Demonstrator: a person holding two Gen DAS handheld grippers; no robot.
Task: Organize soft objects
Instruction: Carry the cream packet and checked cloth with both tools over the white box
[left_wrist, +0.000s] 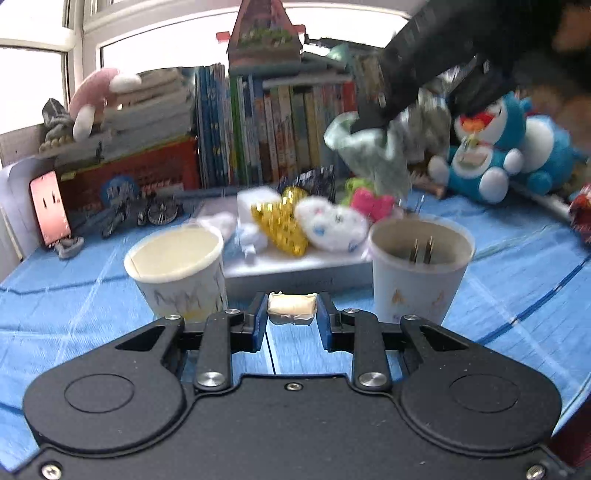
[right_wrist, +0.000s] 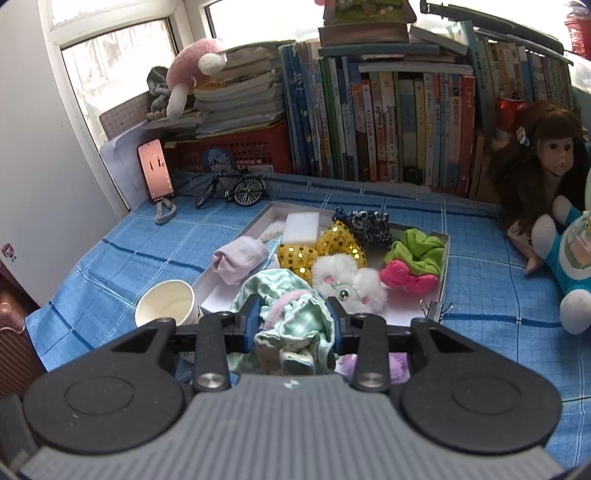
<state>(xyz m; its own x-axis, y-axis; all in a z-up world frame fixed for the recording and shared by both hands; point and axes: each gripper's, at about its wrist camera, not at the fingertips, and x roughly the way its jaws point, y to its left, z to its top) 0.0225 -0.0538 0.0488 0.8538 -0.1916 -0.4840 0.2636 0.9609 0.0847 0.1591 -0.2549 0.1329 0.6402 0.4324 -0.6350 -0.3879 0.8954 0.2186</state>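
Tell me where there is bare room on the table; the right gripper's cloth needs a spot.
Bare blue tablecloth lies left of the white tray, between the phone and the paper cup. Another patch lies right of the tray, before the blue plush. The tray is crowded; only its near-left corner shows bare. The right gripper holds the green checked cloth.

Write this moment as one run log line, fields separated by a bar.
left gripper: shut on small white piece | right gripper: shut on green checked cloth, lifted | paper cups: upright | tray: soft items remain
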